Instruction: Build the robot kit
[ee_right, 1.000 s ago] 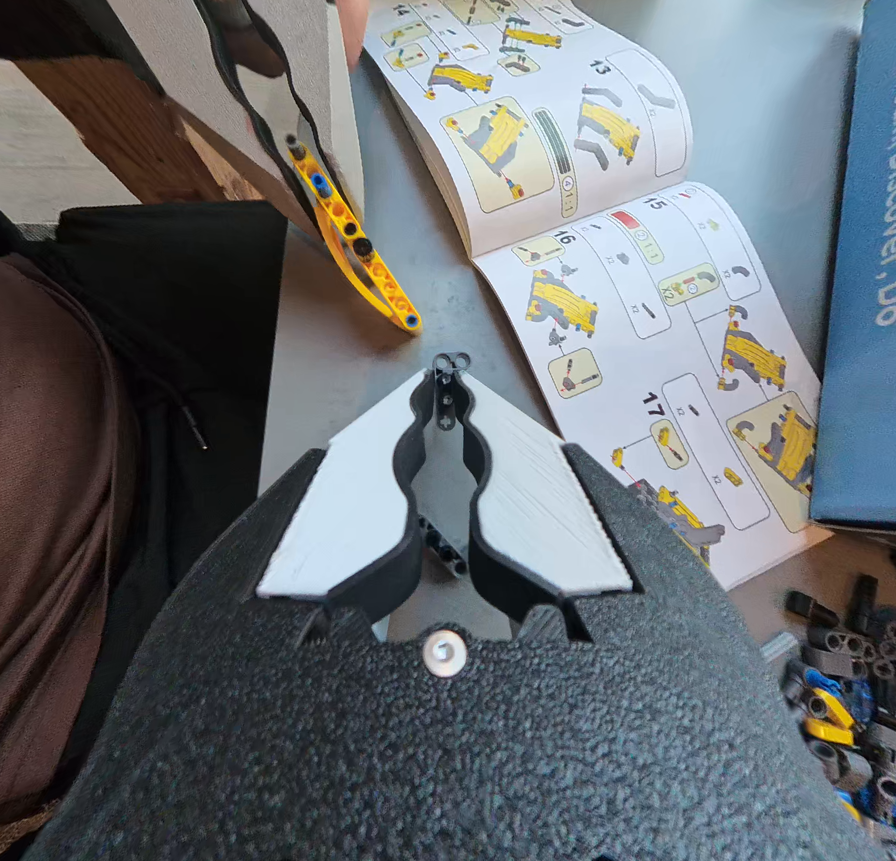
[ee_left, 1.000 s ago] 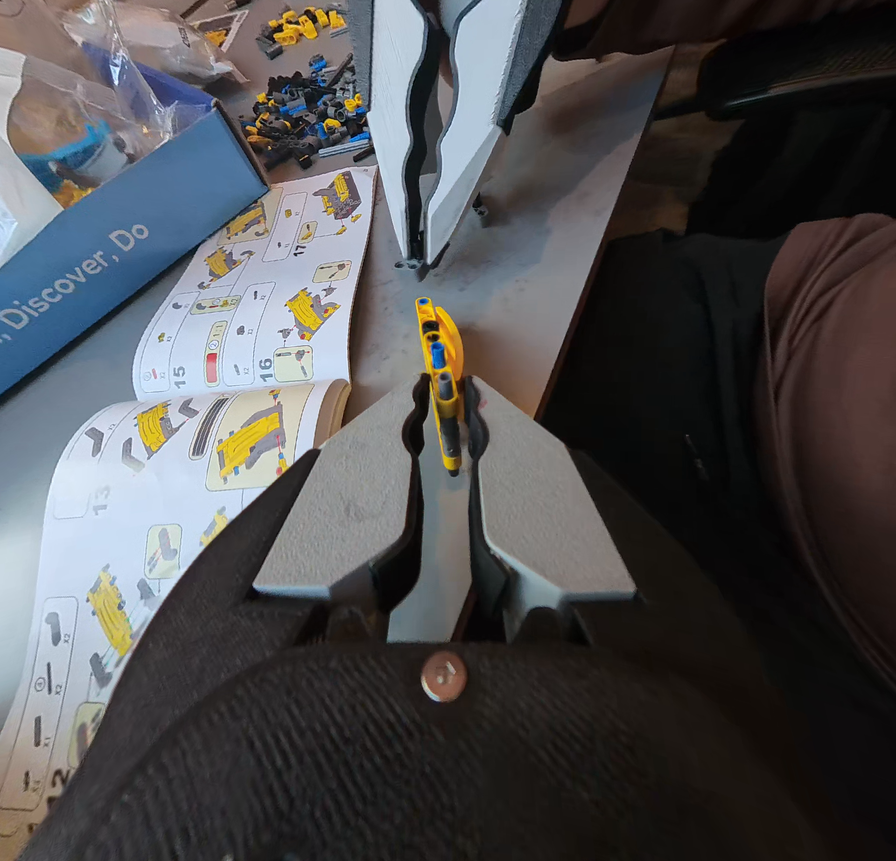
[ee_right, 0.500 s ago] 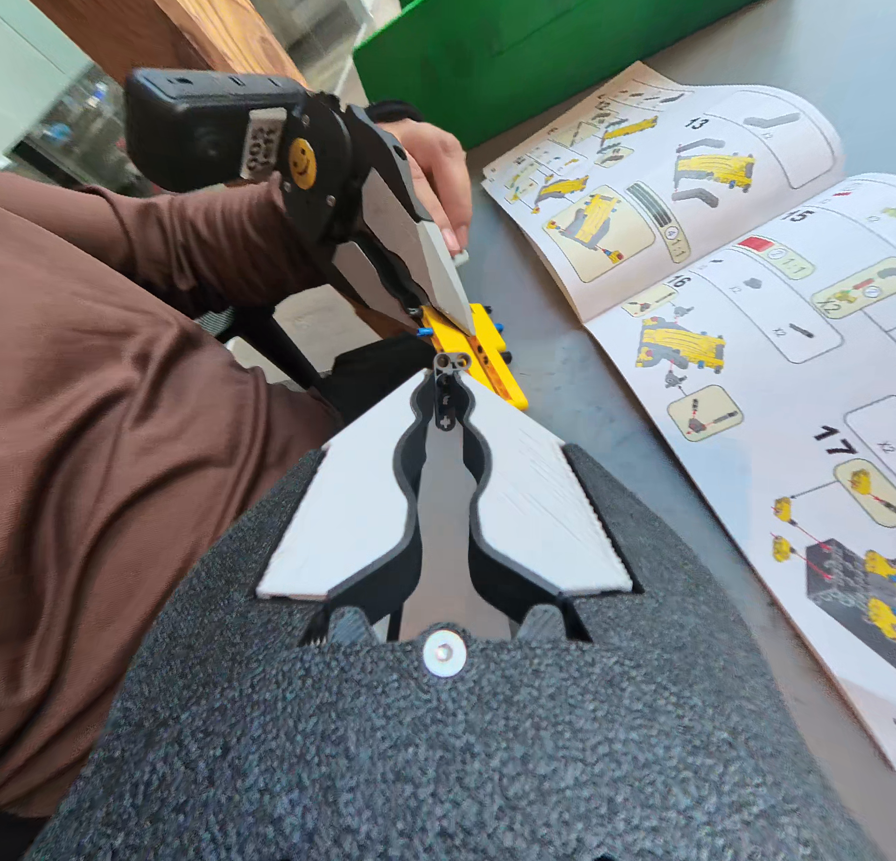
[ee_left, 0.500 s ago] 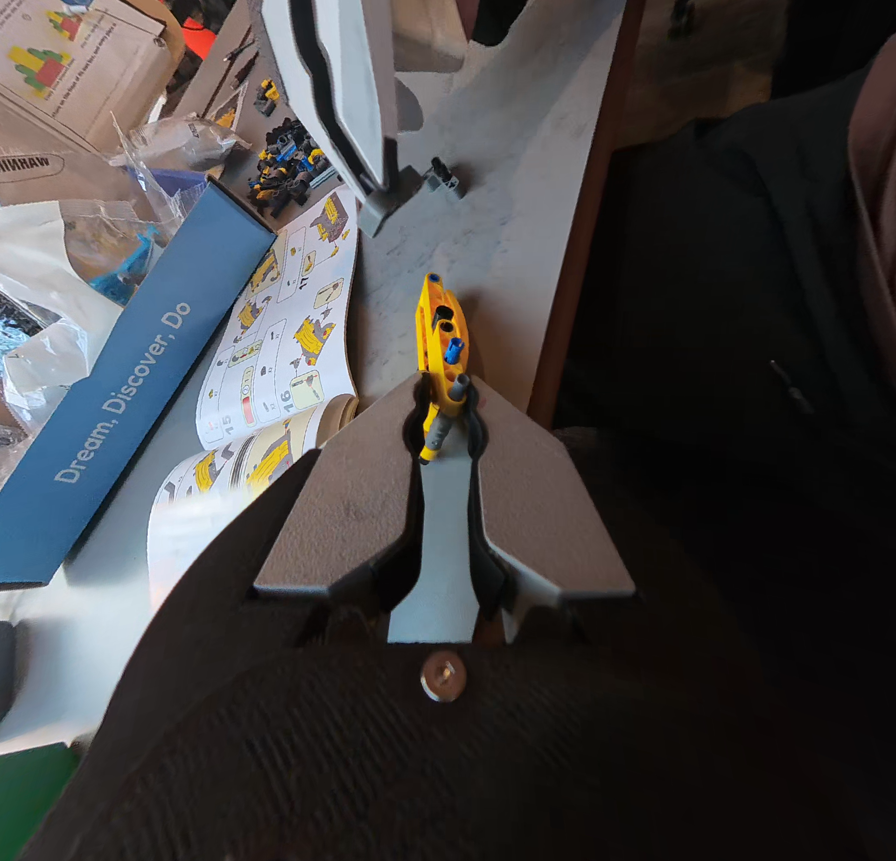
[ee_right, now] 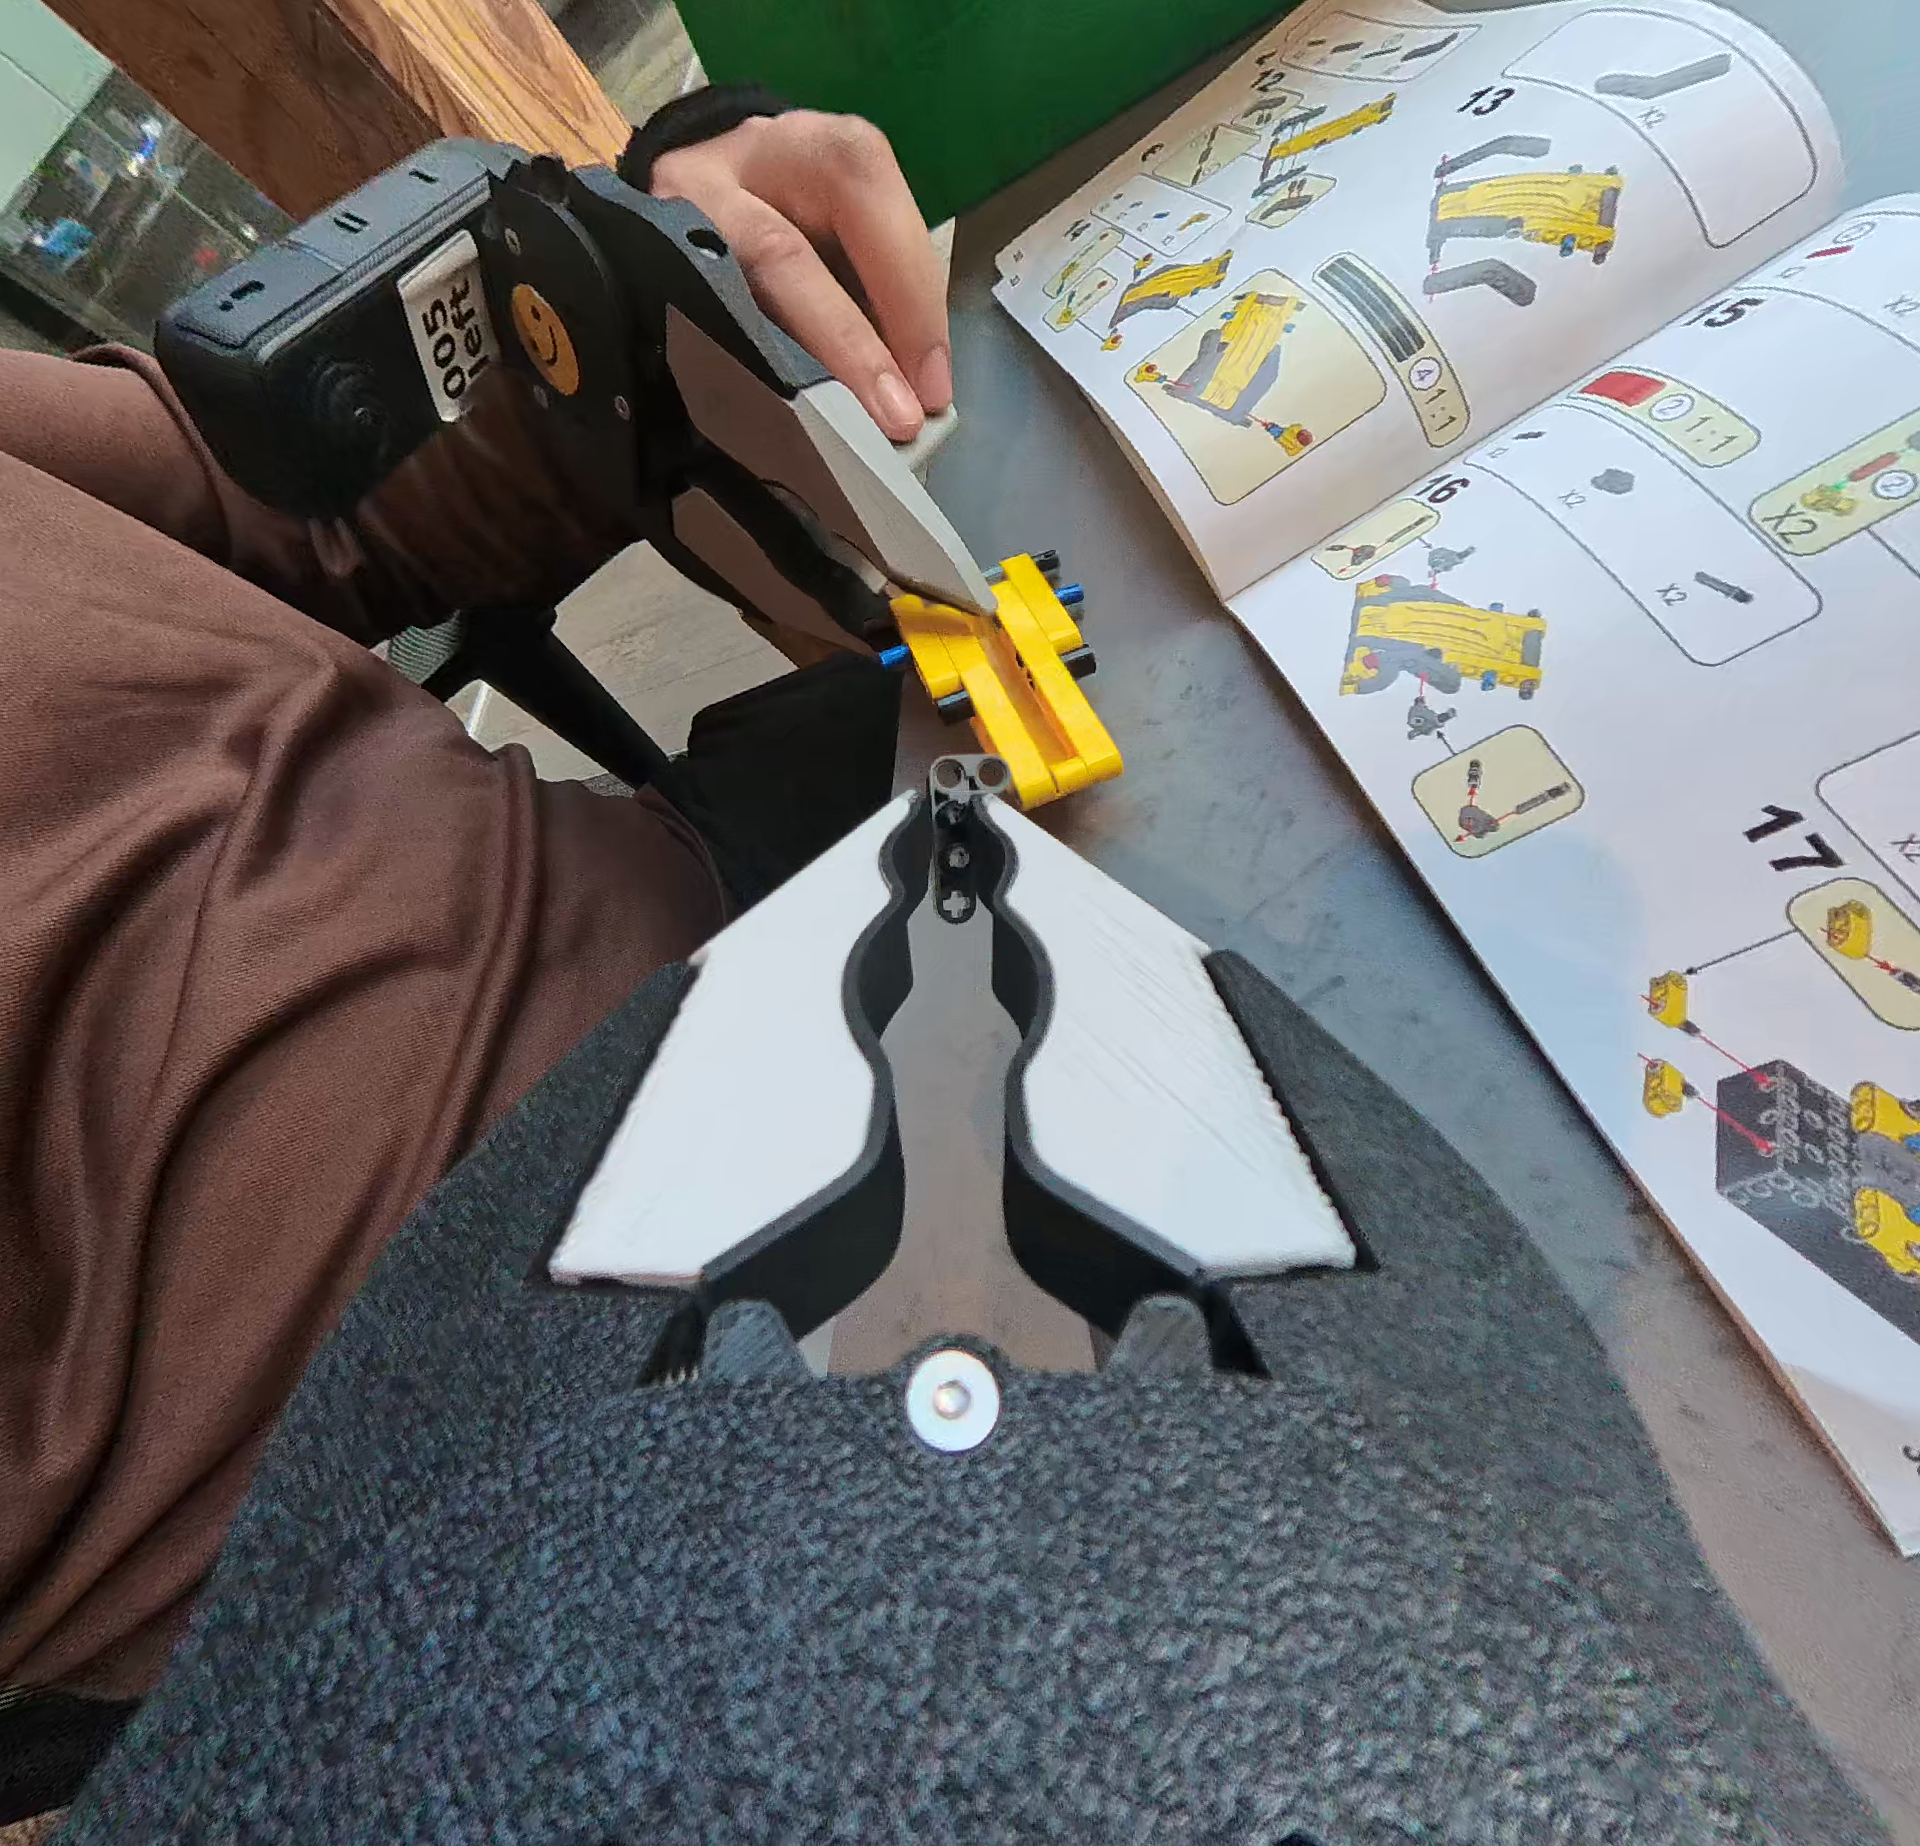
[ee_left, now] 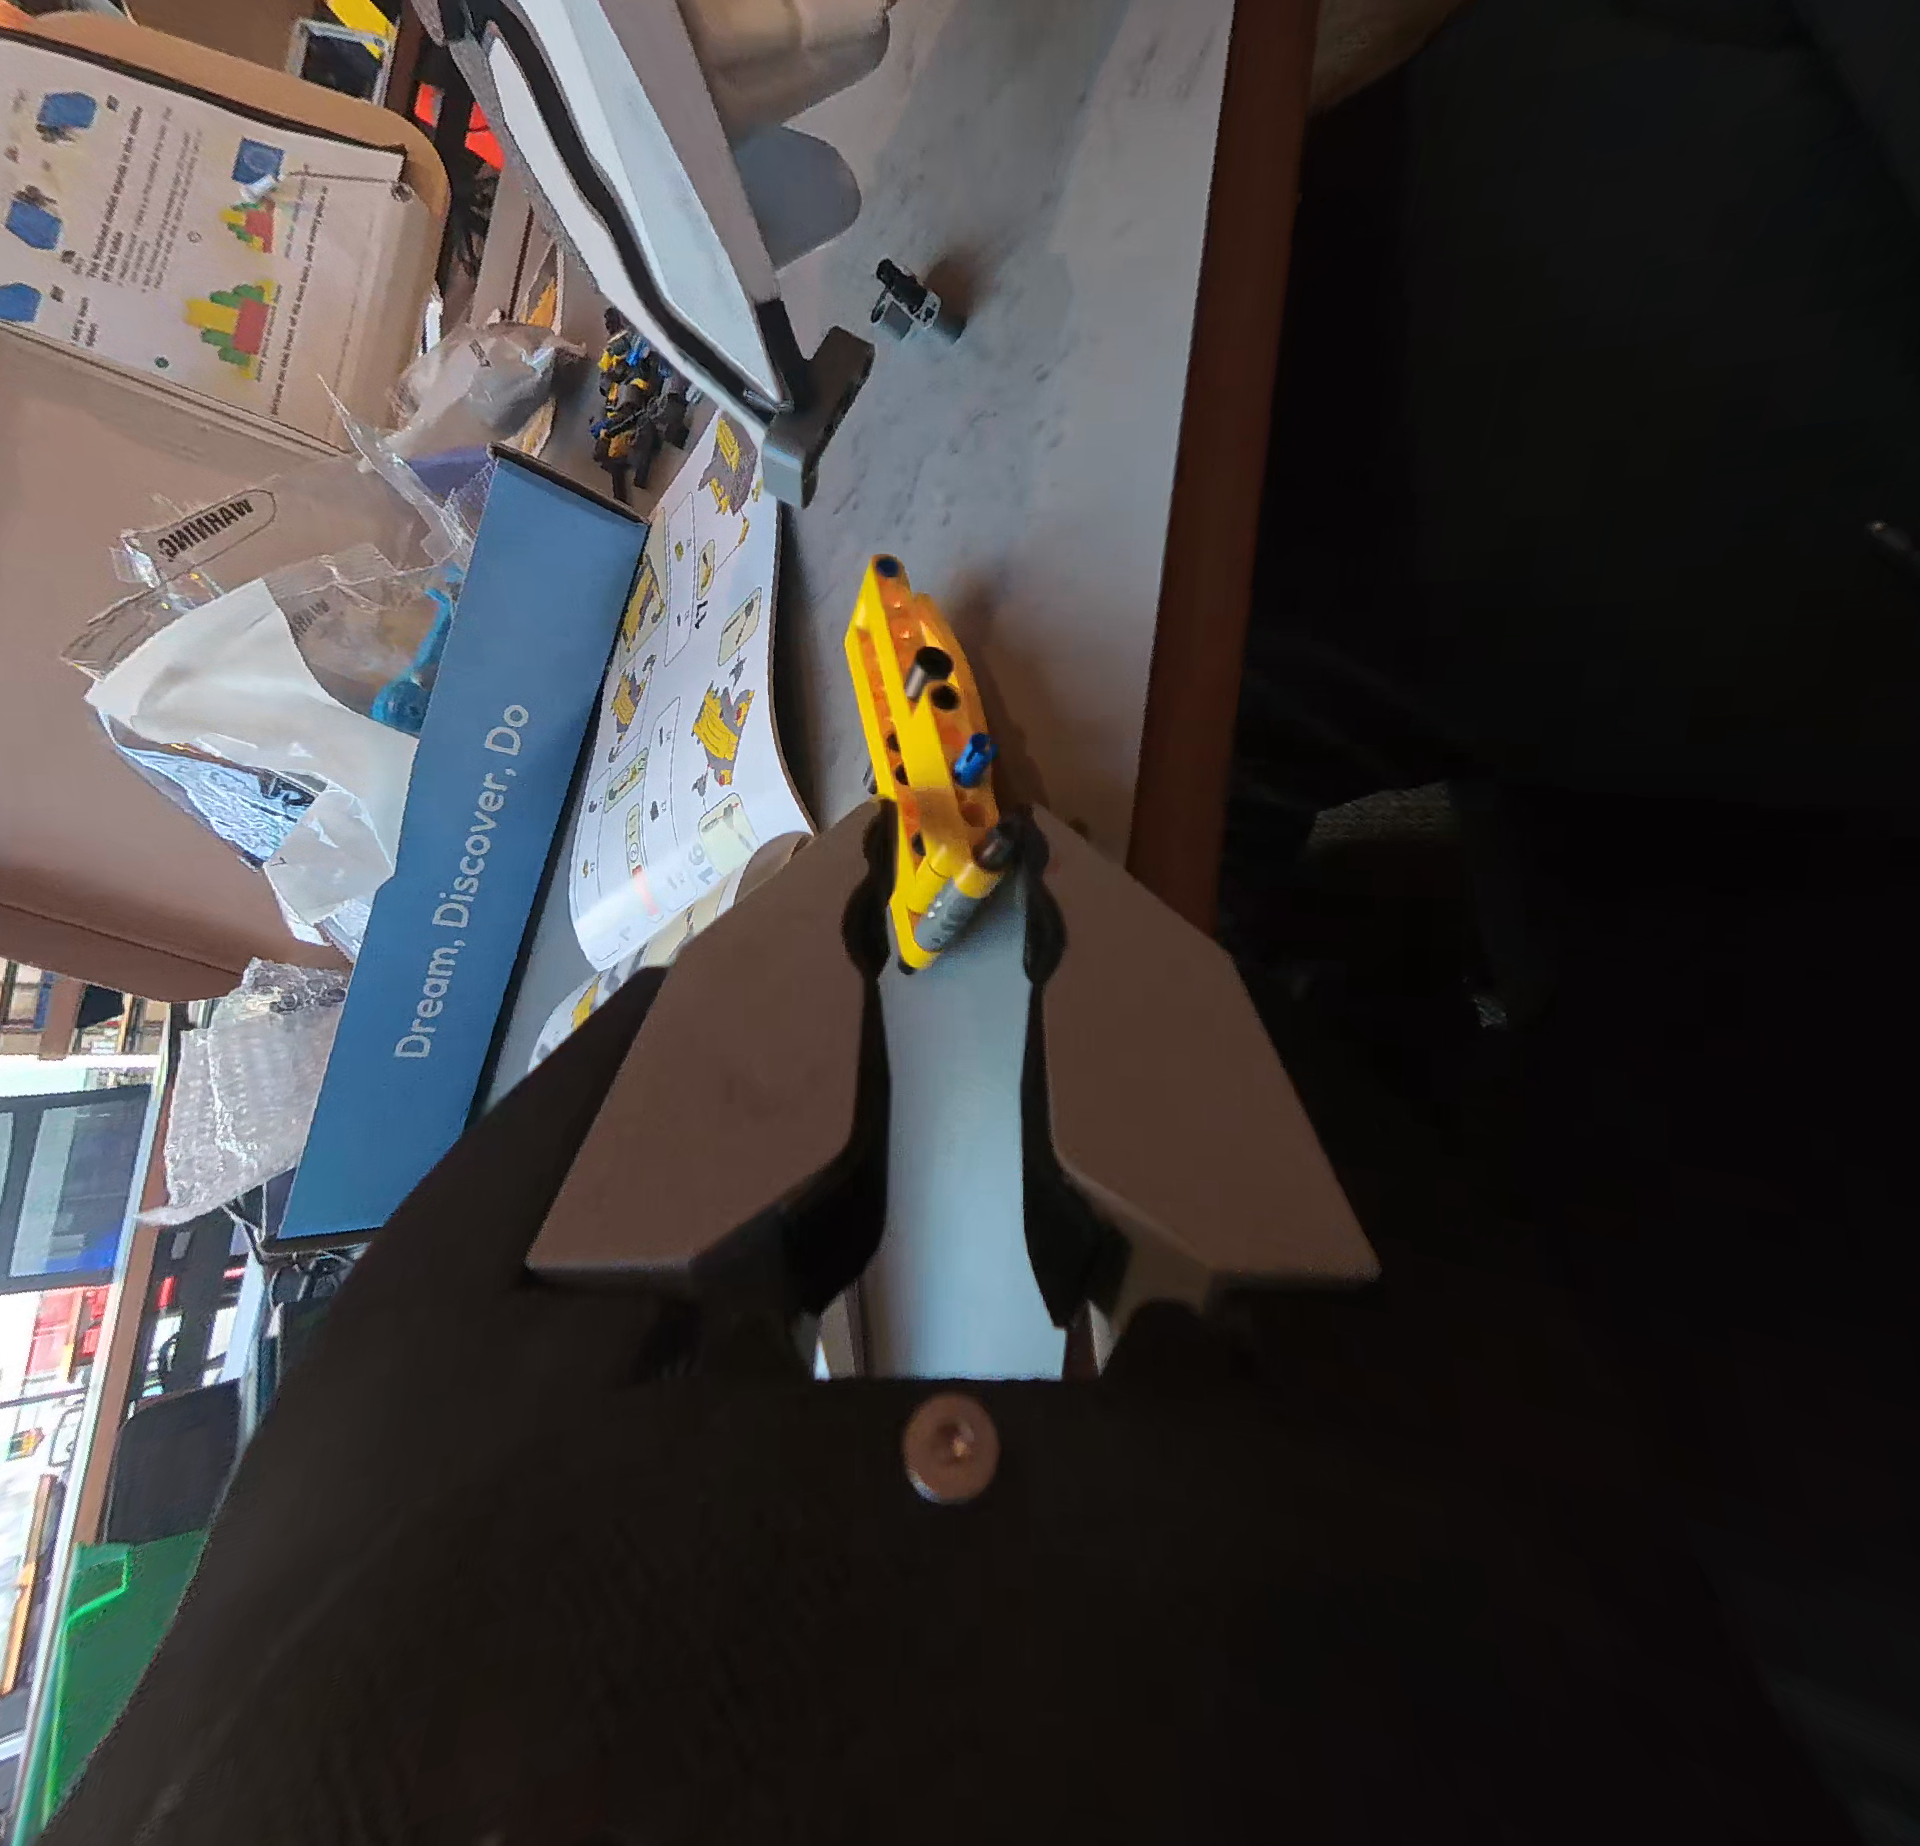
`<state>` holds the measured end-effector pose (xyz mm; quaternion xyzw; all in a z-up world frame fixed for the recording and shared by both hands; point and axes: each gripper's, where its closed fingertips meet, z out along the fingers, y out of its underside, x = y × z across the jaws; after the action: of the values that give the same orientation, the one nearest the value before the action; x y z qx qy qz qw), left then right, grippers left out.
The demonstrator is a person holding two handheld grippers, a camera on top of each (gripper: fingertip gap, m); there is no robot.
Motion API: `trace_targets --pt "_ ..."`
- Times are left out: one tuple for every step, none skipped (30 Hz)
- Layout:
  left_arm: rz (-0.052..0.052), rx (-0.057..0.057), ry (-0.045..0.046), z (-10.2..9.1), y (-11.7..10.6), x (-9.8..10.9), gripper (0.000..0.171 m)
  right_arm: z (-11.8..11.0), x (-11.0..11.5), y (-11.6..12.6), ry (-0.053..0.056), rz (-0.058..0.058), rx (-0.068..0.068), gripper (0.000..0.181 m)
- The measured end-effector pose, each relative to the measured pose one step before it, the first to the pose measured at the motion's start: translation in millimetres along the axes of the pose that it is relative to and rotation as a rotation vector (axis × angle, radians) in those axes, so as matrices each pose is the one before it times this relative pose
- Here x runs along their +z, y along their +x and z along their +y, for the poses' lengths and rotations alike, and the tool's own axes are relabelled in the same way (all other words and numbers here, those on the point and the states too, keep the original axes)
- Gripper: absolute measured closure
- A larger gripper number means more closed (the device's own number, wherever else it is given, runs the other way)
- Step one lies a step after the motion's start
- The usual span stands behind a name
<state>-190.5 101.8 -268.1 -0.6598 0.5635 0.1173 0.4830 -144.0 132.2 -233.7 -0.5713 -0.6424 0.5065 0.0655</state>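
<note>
The yellow beam assembly [ee_left: 920, 726] sits pinched by its near end in my left gripper [ee_left: 945, 861], jaws narrowed onto it, its long axis running straight out past the fingertips over the grey table [ee_left: 1091, 238], near the edge. I judge this grip leaves its pin holes exposed. My right gripper [ee_right: 956, 809] is clamped on a small grey connector [ee_right: 961, 788], poised just beside the assembly's free end. The open instruction booklet [ee_right: 1558, 446] lies nearby, a blue box [ee_left: 468, 840] beyond.
</note>
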Motion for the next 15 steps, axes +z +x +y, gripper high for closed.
trace_targets --pt "-0.0008 0.0037 -0.00111 0.05 -0.58 -1.66 0.150 0.13 -0.12 0.55 0.0002 0.0047 -0.0028 0.175" --pt "0.0013 -0.0035 -0.00211 0.21 -0.53 -1.31 0.146 -0.11 -0.11 0.75 0.0010 0.0063 -0.0051 0.175" --pt "0.0064 -0.0067 0.00010 -0.32 0.10 -1.12 0.144 -0.32 -0.03 0.28 0.0008 0.0042 -0.0075 0.175" --pt "0.0087 -0.0082 0.00606 -1.10 0.64 -0.91 0.142 -0.34 0.11 0.13 0.0012 0.0049 -0.0098 0.175" --pt "0.0092 -0.0082 0.00718 -1.09 1.13 -0.78 0.141 -0.09 0.28 0.29 -0.0013 0.0066 -0.0088 0.175" --pt "0.0060 -0.0068 0.00392 -0.51 0.73 -0.37 0.141 0.71 0.42 0.73 -0.0054 0.0080 -0.0058 0.175" --pt "0.0005 -0.0037 0.00026 0.23 0.09 0.04 0.141 0.92 0.59 1.20 -0.0058 0.0110 -0.0077 0.175" --pt "0.0025 -0.0010 0.00076 0.04 0.48 -0.18 0.141 0.88 0.71 0.99 -0.0053 0.0109 -0.0109 0.175" --pt "0.0027 -0.0018 0.00110 0.06 0.57 -0.03 0.142 1.17 0.86 0.07 -0.0073 0.0051 -0.0086 0.175" --pt "0.0014 -0.0021 0.00029 0.10 0.10 -0.21 0.142 1.04 0.96 -0.55 -0.0070 0.0006 -0.0049 0.175" --pt "0.0032 -0.0029 -0.00029 0.10 0.18 -0.45 0.142 0.47 0.88 -0.64 -0.0033 -0.0001 -0.0048 0.175" --pt "0.0061 -0.0037 0.00130 -0.15 0.54 -0.56 0.142 -0.21 0.78 -0.84 0.0004 0.0006 -0.0072 0.175" --pt "0.0071 -0.0051 0.00224 -0.41 0.72 -0.68 0.141 -0.49 0.36 -1.09 0.0011 0.0003 -0.0088 0.175" --pt "0.0057 -0.0067 0.00372 -0.83 0.42 -1.04 0.140 -0.42 0.22 -0.81 -0.0006 0.0011 -0.0065 0.175" --pt "0.0027 -0.0055 0.00604 -1.57 -0.32 -1.47 0.140 -0.60 -0.14 -0.78 0.0007 0.0006 -0.0034 0.175"
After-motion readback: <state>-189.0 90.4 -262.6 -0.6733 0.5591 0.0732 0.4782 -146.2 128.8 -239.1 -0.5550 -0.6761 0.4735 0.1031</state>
